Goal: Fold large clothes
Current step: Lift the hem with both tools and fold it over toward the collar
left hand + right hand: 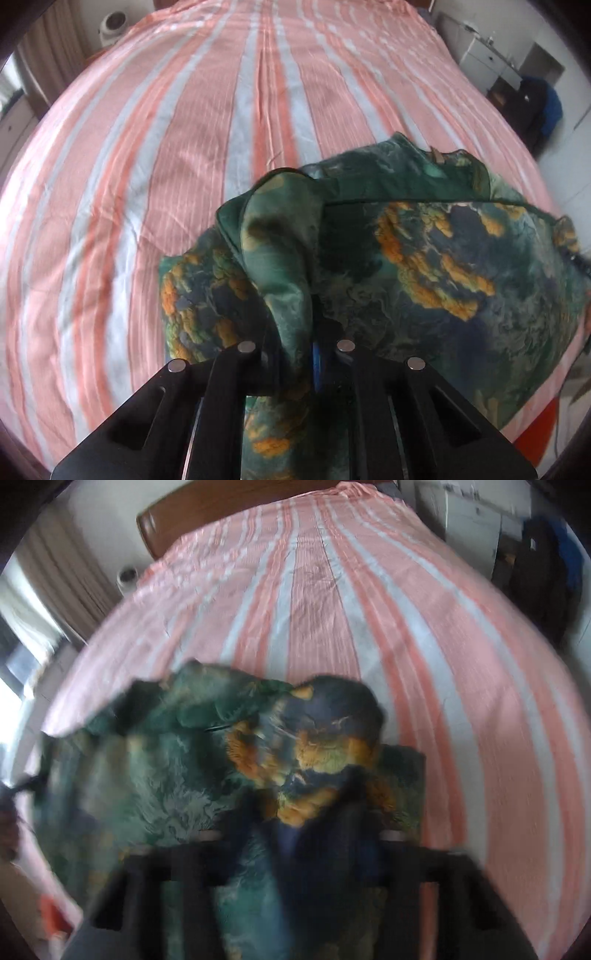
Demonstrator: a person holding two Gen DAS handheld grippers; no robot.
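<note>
Both grippers, left (295, 354) and right (295, 834), clamp the garment (424, 251) above the bed (184, 147) near edge, to lay it flat.

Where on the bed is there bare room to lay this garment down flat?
The striped bedsheet lies bare to the left of and beyond the green patterned garment, up toward the wooden headboard. A narrower bare strip shows to the garment's right in the right wrist view. It is crowded near the bed's near edge, where both hand-held grippers clamp bunched cloth.
</note>
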